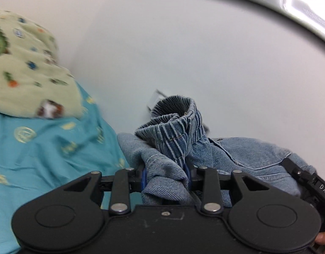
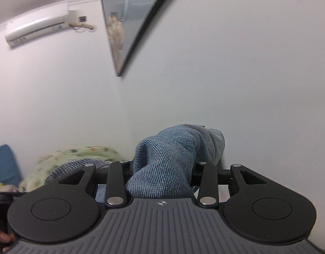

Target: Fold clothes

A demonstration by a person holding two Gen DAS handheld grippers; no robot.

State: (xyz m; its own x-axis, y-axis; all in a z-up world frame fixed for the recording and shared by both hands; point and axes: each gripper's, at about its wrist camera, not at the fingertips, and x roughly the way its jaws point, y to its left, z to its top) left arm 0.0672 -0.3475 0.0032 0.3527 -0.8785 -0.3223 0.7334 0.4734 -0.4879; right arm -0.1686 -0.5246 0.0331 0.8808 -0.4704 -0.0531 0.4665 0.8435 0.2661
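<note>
White wall (image 2: 226,74), teal sheet (image 1: 46,148), both tongs (image 1: 165,175) (image 2: 160,175) clamped on denim garment (image 1: 173,131).

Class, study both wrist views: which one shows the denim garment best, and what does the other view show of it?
The left wrist view: the denim garment shows its ribbed cuff, seams and a wider spread of cloth, clamped in the left gripper. The right wrist view shows only a plain bunch of it pinched in the right gripper.

A faded blue denim jacket (image 1: 247,156), bunched and creased, hangs lifted with its ribbed striped cuff (image 1: 175,127) upward.
</note>
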